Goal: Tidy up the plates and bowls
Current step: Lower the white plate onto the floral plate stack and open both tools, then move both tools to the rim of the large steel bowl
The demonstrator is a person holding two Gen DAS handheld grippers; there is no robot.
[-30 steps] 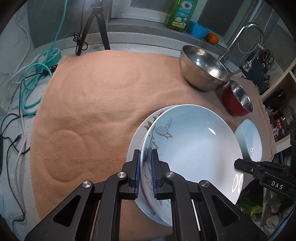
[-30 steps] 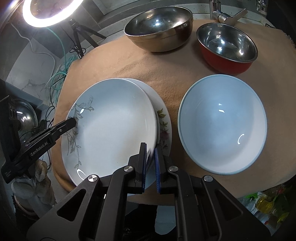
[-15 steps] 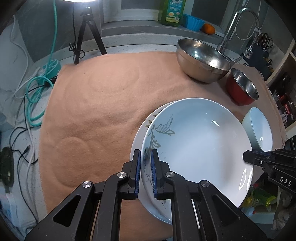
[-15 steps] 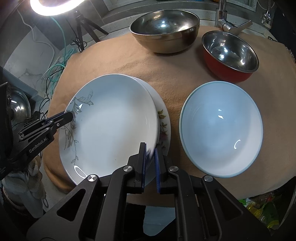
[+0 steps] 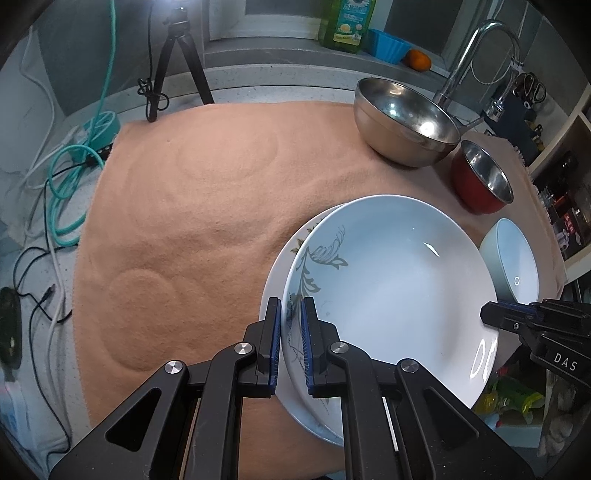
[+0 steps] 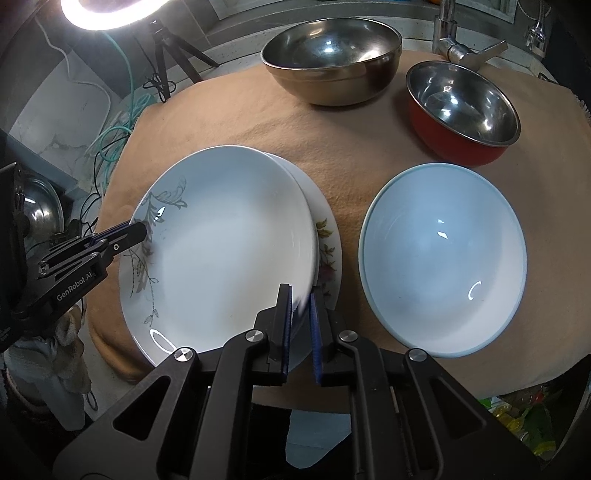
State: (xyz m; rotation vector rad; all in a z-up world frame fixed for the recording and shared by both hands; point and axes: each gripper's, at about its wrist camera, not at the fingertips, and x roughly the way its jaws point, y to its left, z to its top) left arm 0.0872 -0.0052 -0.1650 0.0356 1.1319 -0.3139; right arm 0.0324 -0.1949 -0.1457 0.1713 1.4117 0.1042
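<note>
A white plate with a grey leaf pattern (image 5: 391, 280) (image 6: 225, 251) is held over a white flowered plate (image 5: 284, 258) (image 6: 327, 236) that lies on the tan cloth. My left gripper (image 5: 291, 321) (image 6: 142, 230) is shut on the leaf plate's left rim. My right gripper (image 6: 301, 306) (image 5: 487, 315) is shut on its opposite rim. A pale blue bowl (image 6: 443, 258) (image 5: 513, 262) stands right of the plates. A large steel bowl (image 6: 332, 55) (image 5: 402, 122) and a red steel-lined bowl (image 6: 463, 110) (image 5: 480, 181) stand behind.
The tan cloth (image 5: 192, 206) covers the counter. A tap (image 5: 476, 55) rises behind the bowls. A tripod (image 5: 177, 62) and teal cable (image 5: 70, 177) are at the left. A ring light (image 6: 110, 11) shines at the back left.
Both grippers keep hold of the leaf plate. It has shifted slightly left and further over the flowered plate.
</note>
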